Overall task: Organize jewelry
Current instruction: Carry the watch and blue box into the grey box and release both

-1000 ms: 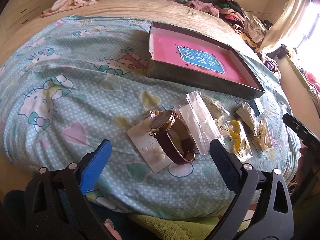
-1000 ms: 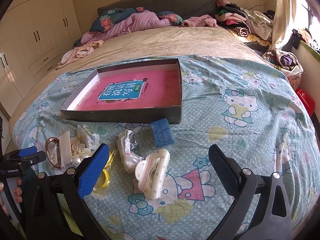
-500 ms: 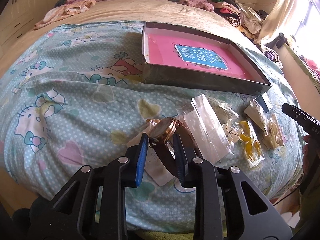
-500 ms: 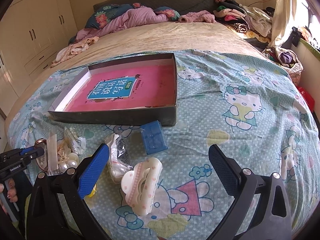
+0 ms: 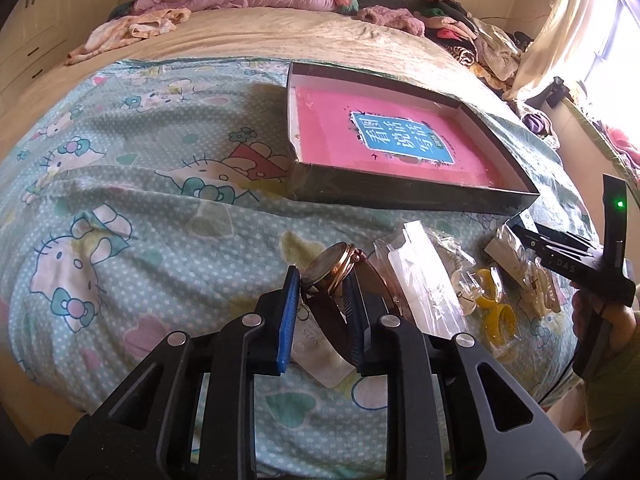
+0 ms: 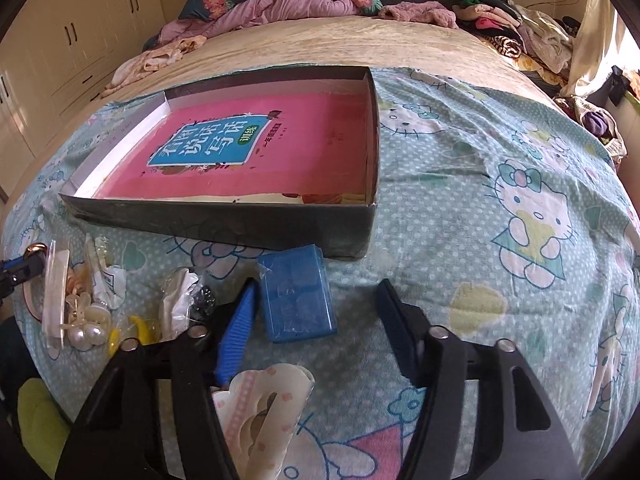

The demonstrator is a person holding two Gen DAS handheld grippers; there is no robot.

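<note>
One view shows left gripper (image 5: 320, 300) clamping the watch (image 5: 332, 268); the other, right gripper (image 6: 316, 320) closing, pads unpressed.

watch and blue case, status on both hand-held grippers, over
Left hand-held gripper shut on watch. Right hand-held gripper closing around blue case, pads not touching yet. Hair claw lies under it.

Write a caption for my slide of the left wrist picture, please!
Left gripper shut on a brown-strapped watch on the cartoon-cat bedspread, near the open box.
</note>
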